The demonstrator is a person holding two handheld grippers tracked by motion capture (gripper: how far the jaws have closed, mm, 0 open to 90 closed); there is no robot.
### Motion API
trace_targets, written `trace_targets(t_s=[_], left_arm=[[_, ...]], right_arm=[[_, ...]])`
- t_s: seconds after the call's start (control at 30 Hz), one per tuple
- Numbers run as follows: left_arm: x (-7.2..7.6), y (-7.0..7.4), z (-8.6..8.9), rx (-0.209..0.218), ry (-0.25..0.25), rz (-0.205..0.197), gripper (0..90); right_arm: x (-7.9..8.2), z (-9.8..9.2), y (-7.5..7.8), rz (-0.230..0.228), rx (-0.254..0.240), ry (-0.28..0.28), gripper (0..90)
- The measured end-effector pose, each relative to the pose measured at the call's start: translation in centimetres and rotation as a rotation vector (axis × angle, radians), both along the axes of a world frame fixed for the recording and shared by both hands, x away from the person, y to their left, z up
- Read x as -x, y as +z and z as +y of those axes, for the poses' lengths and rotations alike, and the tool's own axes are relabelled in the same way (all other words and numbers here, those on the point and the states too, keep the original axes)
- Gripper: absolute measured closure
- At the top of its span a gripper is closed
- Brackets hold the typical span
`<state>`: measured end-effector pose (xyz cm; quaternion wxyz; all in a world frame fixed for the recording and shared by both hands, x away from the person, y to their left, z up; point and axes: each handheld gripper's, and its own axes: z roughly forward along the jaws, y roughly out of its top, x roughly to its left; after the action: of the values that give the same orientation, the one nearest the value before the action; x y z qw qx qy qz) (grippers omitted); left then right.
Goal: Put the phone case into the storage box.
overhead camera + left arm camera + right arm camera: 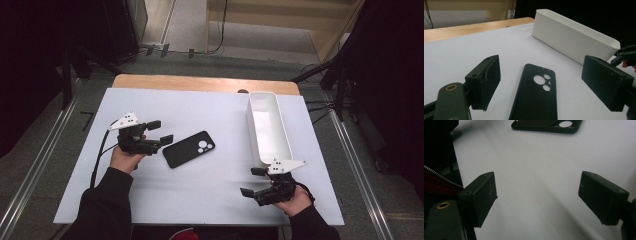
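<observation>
Jaws of the left gripper stand spread wide with nothing between the pads; in the left gripper view the two black pads frame the phone case, which lies flat on the white mat just ahead of them. Judging from that, the step in hand is the approach to pick the case up. To do it well, the jaws should straddle the case across its narrow width, not along its length, and come low enough that the pads meet its thin side walls rather than skid over the top. Since the case is a shallow shell, it will likely flex, so a grip near the middle of its length looks safer than one at a corner.

Farther out, the right gripper rests near the mat's front right, also spread and empty, well apart from the case.

The case sits left of the mat's centre, between the left gripper and the bin, touching neither. It lies back up, camera cut-outs showing. Its long axis runs diagonally in the high view, from lower left to upper right, with the cut-out end pointing toward the bin and the plain end nearest the left gripper.
</observation>
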<state>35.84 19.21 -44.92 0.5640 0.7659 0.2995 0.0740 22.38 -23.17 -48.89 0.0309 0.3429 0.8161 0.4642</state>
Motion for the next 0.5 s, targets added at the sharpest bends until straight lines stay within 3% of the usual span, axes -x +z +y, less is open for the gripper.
trace_targets(t_s=[0.2,0.5], left_arm=[[-1.3,-1.0,-1.6,-0.079,-0.026,-0.016,15.3],[-2.6,-2.1,-3.8,-0.101,-0.071,-0.024,15.4]], right_arm=[[-0.1,-0.4,0.0,0.006,-0.002,-0.012,13.7],[0.2,-0.7,0.0,0.011,0.000,-0.031,13.7]])
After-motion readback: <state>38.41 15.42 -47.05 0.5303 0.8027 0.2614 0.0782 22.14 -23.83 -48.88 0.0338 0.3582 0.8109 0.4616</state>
